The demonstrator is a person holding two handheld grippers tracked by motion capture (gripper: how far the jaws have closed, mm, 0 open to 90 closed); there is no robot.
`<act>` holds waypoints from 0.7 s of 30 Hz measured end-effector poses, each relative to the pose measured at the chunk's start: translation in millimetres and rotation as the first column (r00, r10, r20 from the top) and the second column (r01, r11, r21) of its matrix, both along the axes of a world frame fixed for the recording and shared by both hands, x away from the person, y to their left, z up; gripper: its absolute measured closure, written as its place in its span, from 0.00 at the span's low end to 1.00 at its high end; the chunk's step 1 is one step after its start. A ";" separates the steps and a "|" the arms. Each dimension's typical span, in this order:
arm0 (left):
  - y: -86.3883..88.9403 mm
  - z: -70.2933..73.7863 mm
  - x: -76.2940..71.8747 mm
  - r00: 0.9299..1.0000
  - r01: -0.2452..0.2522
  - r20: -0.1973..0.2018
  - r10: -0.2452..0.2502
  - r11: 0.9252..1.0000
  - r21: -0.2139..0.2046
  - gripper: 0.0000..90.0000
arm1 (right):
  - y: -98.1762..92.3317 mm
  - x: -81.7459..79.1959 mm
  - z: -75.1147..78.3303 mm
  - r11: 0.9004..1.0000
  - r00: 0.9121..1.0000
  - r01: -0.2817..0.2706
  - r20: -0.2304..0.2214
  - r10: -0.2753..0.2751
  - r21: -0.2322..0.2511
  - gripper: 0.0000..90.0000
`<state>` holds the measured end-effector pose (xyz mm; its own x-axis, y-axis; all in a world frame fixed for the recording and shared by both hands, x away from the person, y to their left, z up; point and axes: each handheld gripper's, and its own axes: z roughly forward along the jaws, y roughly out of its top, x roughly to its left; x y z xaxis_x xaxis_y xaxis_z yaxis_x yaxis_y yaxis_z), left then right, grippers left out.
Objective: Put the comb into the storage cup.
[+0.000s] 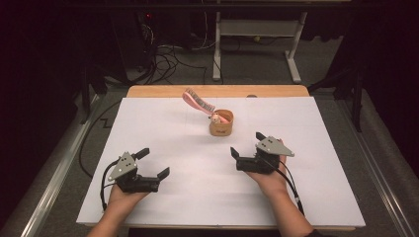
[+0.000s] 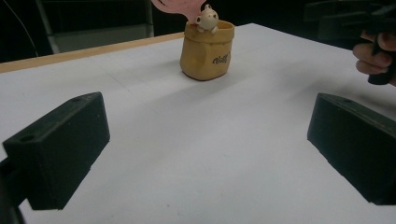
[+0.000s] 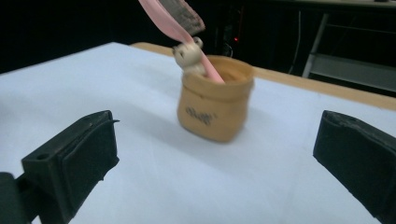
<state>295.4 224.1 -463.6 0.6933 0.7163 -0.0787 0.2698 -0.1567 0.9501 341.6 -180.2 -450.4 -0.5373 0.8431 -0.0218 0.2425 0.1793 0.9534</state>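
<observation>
The right gripper point(image 1: 245, 144) is resting spread and empty near the pot point(image 1: 221, 124); the left gripper point(image 1: 152, 163) is also lying released, farther back. Nothing is standing between them on the white surface point(image 1: 316, 197). The right gripper view is showing a pink brush point(image 3: 175, 21) leaning in the pot beside a small figure point(image 3: 189, 57).

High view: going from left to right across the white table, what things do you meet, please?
Left claw held open in the left hand → tan sack-shaped cup with a pink brush leaning out of it → right claw held open in the right hand.
</observation>
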 end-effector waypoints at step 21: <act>5.5 -4.6 -3.5 1.000 -0.023 -0.004 0.023 1.000 -0.007 0.00 | -114.4 -76.5 -10.0 0.991 0.994 0.111 0.019 -0.112 0.075 0.00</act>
